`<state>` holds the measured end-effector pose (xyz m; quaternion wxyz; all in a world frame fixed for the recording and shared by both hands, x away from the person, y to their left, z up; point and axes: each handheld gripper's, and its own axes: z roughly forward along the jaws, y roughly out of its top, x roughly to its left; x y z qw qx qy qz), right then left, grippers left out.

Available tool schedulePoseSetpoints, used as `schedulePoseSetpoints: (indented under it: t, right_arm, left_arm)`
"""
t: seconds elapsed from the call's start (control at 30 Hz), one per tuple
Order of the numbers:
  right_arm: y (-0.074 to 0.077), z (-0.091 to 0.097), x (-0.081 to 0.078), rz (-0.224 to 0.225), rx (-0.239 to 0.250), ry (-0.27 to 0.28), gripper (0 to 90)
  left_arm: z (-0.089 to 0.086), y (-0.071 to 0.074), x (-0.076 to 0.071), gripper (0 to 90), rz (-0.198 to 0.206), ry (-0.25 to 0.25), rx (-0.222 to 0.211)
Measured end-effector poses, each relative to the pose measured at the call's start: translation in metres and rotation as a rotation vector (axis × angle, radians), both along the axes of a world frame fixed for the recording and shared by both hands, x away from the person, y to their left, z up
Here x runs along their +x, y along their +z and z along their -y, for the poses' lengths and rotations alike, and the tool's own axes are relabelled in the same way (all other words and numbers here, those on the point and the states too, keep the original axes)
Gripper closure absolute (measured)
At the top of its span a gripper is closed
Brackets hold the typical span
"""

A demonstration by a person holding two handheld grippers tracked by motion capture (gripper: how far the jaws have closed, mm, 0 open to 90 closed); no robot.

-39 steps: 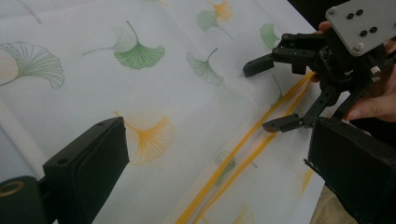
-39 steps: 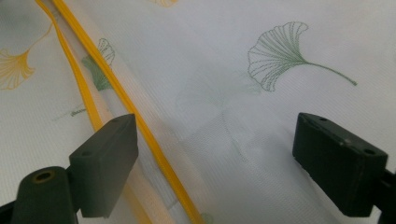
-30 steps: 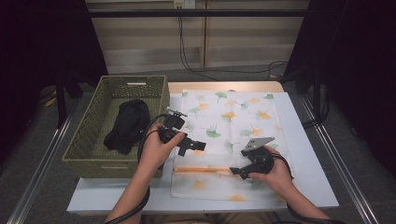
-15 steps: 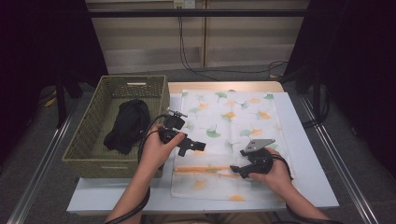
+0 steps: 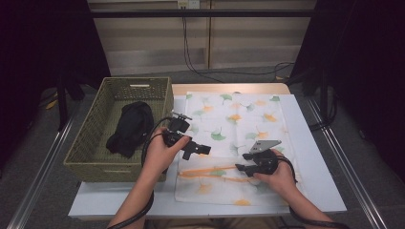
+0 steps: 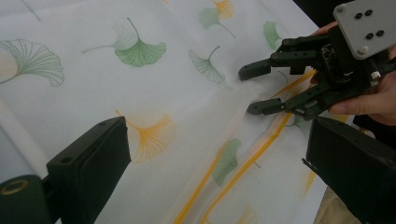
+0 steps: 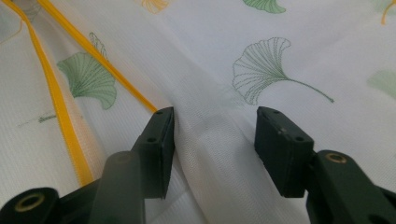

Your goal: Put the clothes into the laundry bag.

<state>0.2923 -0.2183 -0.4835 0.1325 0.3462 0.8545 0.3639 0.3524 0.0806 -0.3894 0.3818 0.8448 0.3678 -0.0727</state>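
A white cloth (image 5: 239, 119) printed with green and orange ginkgo leaves lies spread on the table, with an orange stripe (image 5: 210, 169) across its near part. My right gripper (image 5: 241, 162) rests low on the cloth. Its jaws have just been closing. In the right gripper view a raised fold of the cloth (image 7: 210, 126) stands between the pads of this gripper (image 7: 212, 140), with a gap still on the right side. My left gripper (image 5: 203, 150) hovers over the cloth's left part, wide open and holding nothing (image 6: 219, 149). The left gripper view also shows the right gripper (image 6: 247, 92).
A woven basket (image 5: 95, 143) stands at the table's left with a black garment (image 5: 131, 126) in it. The white table (image 5: 310, 157) shows bare to the right of the cloth. Cables hang on the wall behind.
The right gripper's jaws have drawn closer together over the fold. Both hands have stayed where they were.
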Motion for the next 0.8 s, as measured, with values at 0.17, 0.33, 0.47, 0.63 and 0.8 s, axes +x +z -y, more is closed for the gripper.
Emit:
schedulePoseSetpoints:
  t: [0.17, 0.33, 0.47, 0.63, 0.8]
  right_arm:
    - [-0.0008, 0.0012, 0.0024, 0.012, 0.010, 0.006, 58.1]
    - [-0.0003, 0.0009, 0.0044, 0.003, 0.018, 0.008, 67.9]
    - [-0.0005, 0.0009, 0.0056, -0.004, 0.028, -0.007, 74.1]
    - [-0.0007, 0.0020, 0.0079, 0.000, 0.028, -0.002, 82.2]
    - [0.0006, 0.0006, 0.0096, -0.013, 0.020, 0.024, 89.5]
  left_arm:
    - [-0.0001, 0.0000, 0.0001, 5.9, 0.001, -0.003, 0.004]
    - [0.0009, 0.0000, -0.0003, 5.9, 0.001, 0.001, -0.002]
    - [0.0021, -0.0005, -0.0009, 5.9, -0.005, 0.017, -0.008]
    - [0.0014, -0.0004, -0.0001, 5.9, -0.001, 0.003, 0.001]
    - [0.0017, -0.0002, 0.0008, 5.9, 0.004, -0.009, 0.003]
